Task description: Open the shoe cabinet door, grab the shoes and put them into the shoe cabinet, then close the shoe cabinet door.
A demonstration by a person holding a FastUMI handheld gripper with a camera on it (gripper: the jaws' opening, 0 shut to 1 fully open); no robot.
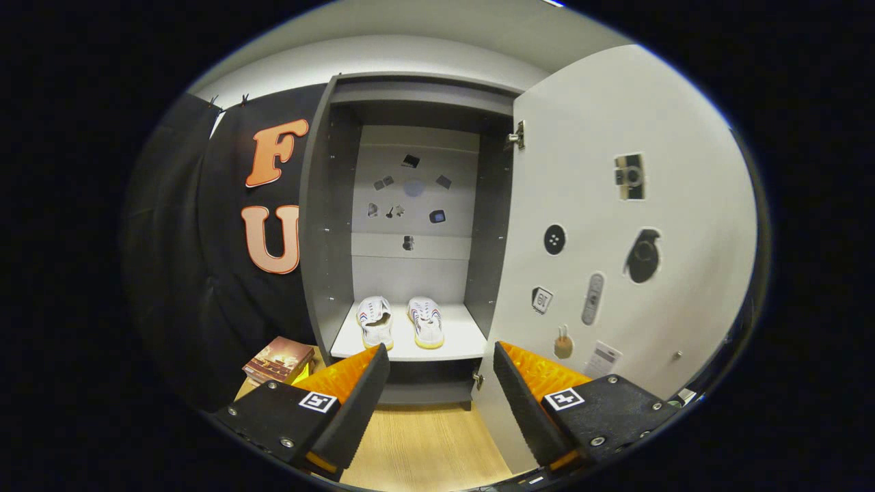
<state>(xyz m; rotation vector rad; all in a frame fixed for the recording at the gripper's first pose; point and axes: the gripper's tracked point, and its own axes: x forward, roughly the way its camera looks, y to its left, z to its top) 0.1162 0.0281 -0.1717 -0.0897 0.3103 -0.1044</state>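
The grey shoe cabinet (pixel 328 225) stands open straight ahead. A pair of white shoes (pixel 402 321) with yellowish soles sits side by side on its white bottom shelf (pixel 465 335), toes toward the back. The white cabinet door (pixel 615 225) swings out to the right, covered in stickers, and its lower edge runs close past the right finger. My gripper (pixel 441 383) is open with nothing between its fingers, held back from the cabinet, the shoes well beyond the fingertips.
A stack of books (pixel 279 360) lies on the wooden floor (pixel 424 444) left of the cabinet base, just ahead of the left finger. Black cloth hangs to the cabinet's left. Stickers dot the cabinet's back panel (pixel 410 198).
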